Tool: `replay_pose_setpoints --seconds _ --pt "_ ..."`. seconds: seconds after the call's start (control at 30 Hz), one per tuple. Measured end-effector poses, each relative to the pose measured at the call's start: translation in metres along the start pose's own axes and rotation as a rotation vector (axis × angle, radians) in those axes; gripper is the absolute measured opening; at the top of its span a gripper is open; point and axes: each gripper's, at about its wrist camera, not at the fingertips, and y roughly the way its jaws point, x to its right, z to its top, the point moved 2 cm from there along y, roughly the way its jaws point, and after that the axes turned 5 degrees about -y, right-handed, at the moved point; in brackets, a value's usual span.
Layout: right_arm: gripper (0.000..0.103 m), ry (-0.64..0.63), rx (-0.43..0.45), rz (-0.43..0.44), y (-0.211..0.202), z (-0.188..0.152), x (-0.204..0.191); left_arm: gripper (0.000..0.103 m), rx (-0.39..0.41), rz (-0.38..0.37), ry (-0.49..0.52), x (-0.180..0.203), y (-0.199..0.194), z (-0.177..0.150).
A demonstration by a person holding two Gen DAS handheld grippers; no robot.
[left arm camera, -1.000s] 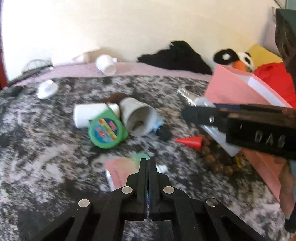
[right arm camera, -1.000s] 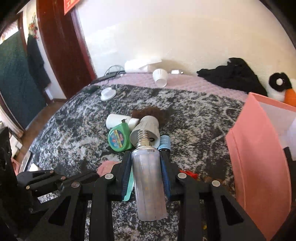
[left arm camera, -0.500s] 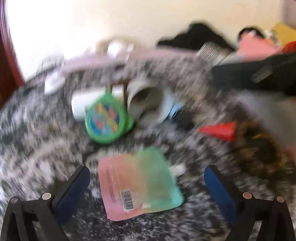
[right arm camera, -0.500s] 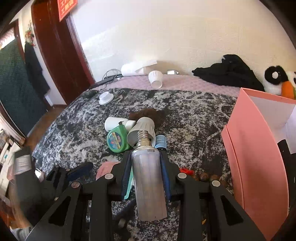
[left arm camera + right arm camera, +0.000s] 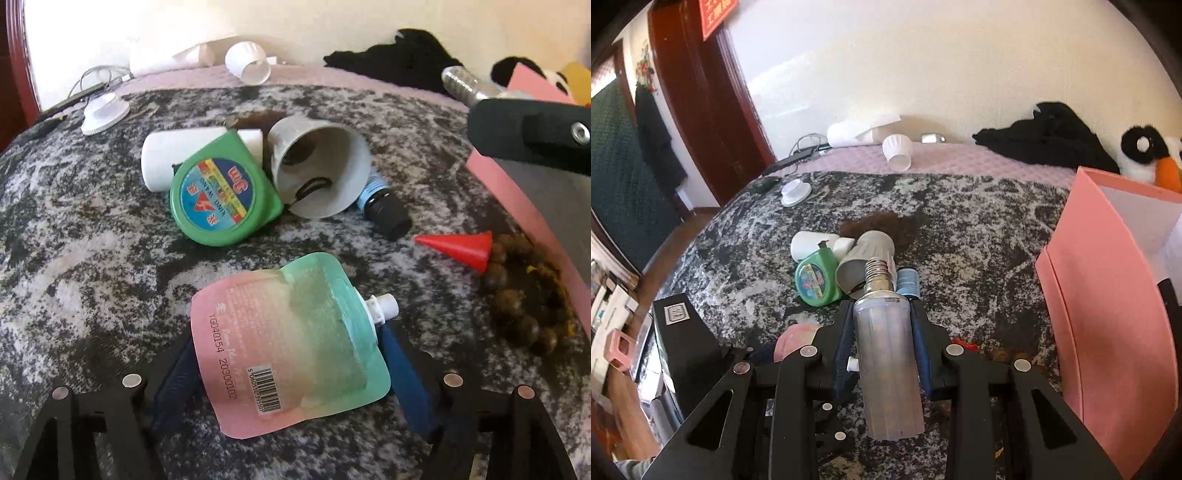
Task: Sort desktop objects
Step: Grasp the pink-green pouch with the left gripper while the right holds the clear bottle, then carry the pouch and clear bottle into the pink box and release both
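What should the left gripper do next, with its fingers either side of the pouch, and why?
Probably close on the pouch. The left gripper is open with a blue finger at each side edge of the pouch, which lies flat on the mottled cover, apart from the green tape measure. The right gripper already holds the LED bulb.

The left gripper (image 5: pixel 290 354), whose fingers met over the pink-and-green spout pouch (image 5: pixel 291 341) a second ago, is now standing spread wide, its blue pads (image 5: pixel 404 373) flanking the pouch on either side. The pouch, mostly hidden before, is now lying fully exposed on the mottled cloth (image 5: pixel 74 258), filling more of the left wrist view. The right gripper (image 5: pixel 882 334), clamping the corn-style LED bulb (image 5: pixel 888 365), is sitting higher and farther right in the left view, uncovering the red cone (image 5: pixel 460 247) and the brown beads (image 5: pixel 521 295).
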Motion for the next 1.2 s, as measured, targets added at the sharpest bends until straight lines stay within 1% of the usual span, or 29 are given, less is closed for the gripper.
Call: replay_pose_setpoints --seconds 0.2,0.37,0.53,0.7,0.9,1.0,1.1,1.2 --pt "0.032 0.016 0.037 -0.004 -0.018 0.006 0.0 0.078 0.074 -0.02 0.024 0.017 -0.034 0.006" --pt "0.032 0.026 0.074 -0.011 -0.041 0.011 0.001 0.079 0.137 -0.039 0.041 0.032 -0.062 0.012" --pt "0.033 0.03 0.102 -0.032 -0.067 0.01 0.004 0.079 0.163 -0.085 0.032 0.047 -0.079 0.02" --pt "0.033 0.031 0.125 -0.074 -0.098 0.008 0.013 0.079 0.188 -0.127 0.035 0.071 -0.096 0.024" --pt "0.033 0.055 0.172 -0.13 -0.145 0.001 0.034 0.079 0.211 -0.183 0.053 0.115 -0.114 0.026" --pt "0.033 0.079 0.19 -0.171 -0.17 -0.007 0.051 0.079 0.222 -0.21 0.087 0.143 -0.121 0.03" --pt "0.033 0.106 0.202 -0.225 -0.192 -0.017 0.069 0.079 0.242 -0.247 0.135 0.177 -0.129 0.041" --pt "0.033 0.143 0.215 -0.307 -0.215 -0.027 0.089 0.079 0.267 -0.287 0.187 0.215 -0.136 0.053"
